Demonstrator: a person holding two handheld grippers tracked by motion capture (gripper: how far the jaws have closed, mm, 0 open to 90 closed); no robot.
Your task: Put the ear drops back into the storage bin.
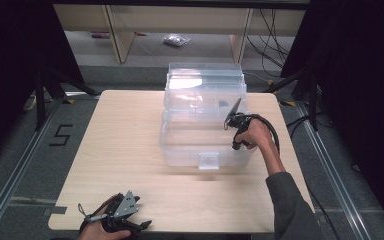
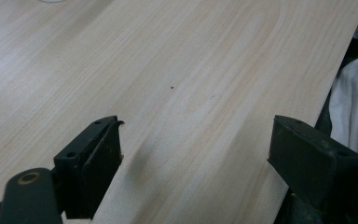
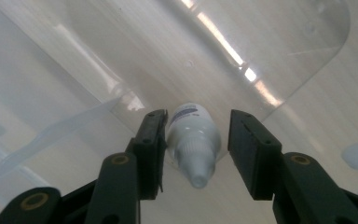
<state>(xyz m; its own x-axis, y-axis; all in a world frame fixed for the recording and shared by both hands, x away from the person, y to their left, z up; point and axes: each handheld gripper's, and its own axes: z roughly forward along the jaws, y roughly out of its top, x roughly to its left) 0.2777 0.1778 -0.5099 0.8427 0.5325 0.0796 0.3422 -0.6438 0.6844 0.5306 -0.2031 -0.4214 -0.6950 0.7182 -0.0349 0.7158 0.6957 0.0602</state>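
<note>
A small white plastic bottle (image 3: 193, 140) lies on the floor of the clear plastic bin (image 1: 180, 145) on the pale wood-grain table (image 1: 120, 150), between the parted jaws of the right hand-held gripper (image 3: 195, 140), not yet squeezed. It looks light, smooth and rigid, likely to slip at its tapered cap, so the round body is the better hold. The left hand-held gripper (image 2: 196, 154) hovers agape over bare table.

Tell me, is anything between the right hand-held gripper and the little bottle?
Nothing visible. The right hand-held gripper is inside the clear bin, and the bottle already sits between its open jaws. One jaw is close beside it; the other stands a little apart.
</note>
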